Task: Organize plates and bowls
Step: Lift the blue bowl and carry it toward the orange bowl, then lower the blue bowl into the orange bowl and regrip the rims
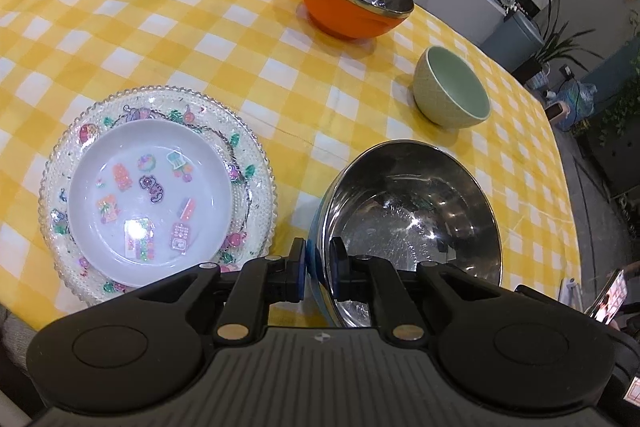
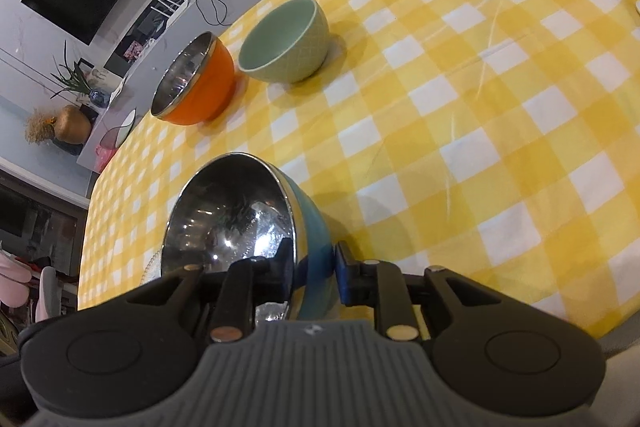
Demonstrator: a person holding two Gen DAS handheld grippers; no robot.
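Left of the blue bowl (image 1: 412,227) sits a white plate (image 1: 150,203) stacked on a glass plate (image 1: 256,155). Both the left gripper (image 1: 318,267) and right gripper (image 2: 310,267) pinch the blue bowl's rim, jaws narrow. Behind it stand the orange bowl (image 1: 352,7) and green bowl (image 1: 448,91).

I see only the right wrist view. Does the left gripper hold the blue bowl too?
Observer: Yes, the left gripper is shut on the rim of the blue bowl, one pad inside, one outside.
Operator: What lies beside the bowl on that side?
Observer: A beaded glass plate, close beside it on the checked cloth.
Operator: Is that plate empty?
Observer: No, a white plate with stickers sits on it.
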